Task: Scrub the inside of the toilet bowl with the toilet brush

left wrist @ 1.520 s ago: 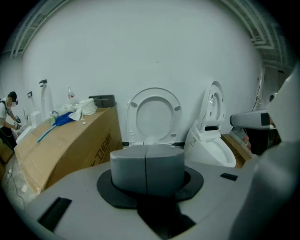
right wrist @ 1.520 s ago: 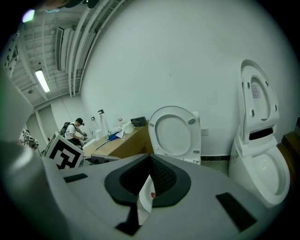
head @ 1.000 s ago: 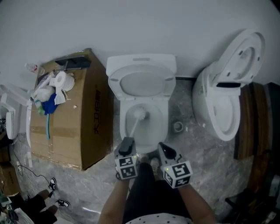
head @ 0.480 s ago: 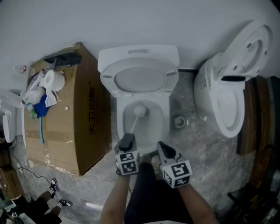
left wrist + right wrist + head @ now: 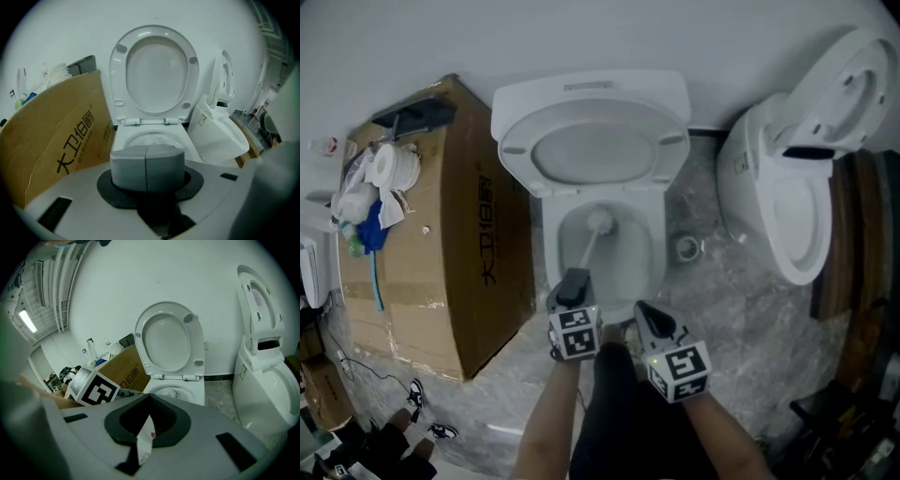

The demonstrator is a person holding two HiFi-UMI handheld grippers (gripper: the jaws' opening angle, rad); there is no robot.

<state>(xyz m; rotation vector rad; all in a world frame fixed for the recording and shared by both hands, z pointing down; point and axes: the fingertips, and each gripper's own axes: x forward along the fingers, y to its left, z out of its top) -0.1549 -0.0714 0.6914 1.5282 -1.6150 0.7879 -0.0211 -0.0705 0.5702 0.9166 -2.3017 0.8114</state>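
A white toilet stands with its seat and lid (image 5: 592, 150) raised against the wall. Its bowl (image 5: 659, 246) is open below. The toilet brush's white head (image 5: 600, 222) sits inside the bowl near the back, and its pale handle (image 5: 587, 253) slants down to my left gripper (image 5: 573, 284), which is shut on it at the bowl's front rim. In the left gripper view the grey pads (image 5: 129, 166) meet, with the bowl (image 5: 149, 138) beyond. My right gripper (image 5: 649, 319) hovers just right of the left one, shut and holding nothing. The right gripper view shows the bowl (image 5: 174, 391) ahead.
A big cardboard box (image 5: 441, 244) stands tight against the toilet's left side, with a paper roll (image 5: 394, 167) and clutter on top. A second toilet (image 5: 787, 206) stands to the right, beside a wooden piece (image 5: 848, 244). A small ring fitting (image 5: 687, 248) lies on the marble floor.
The head view has tilted, so the toilet and box sit higher and larger in frame. The brush head has stayed in the bowl and both grippers keep their places.
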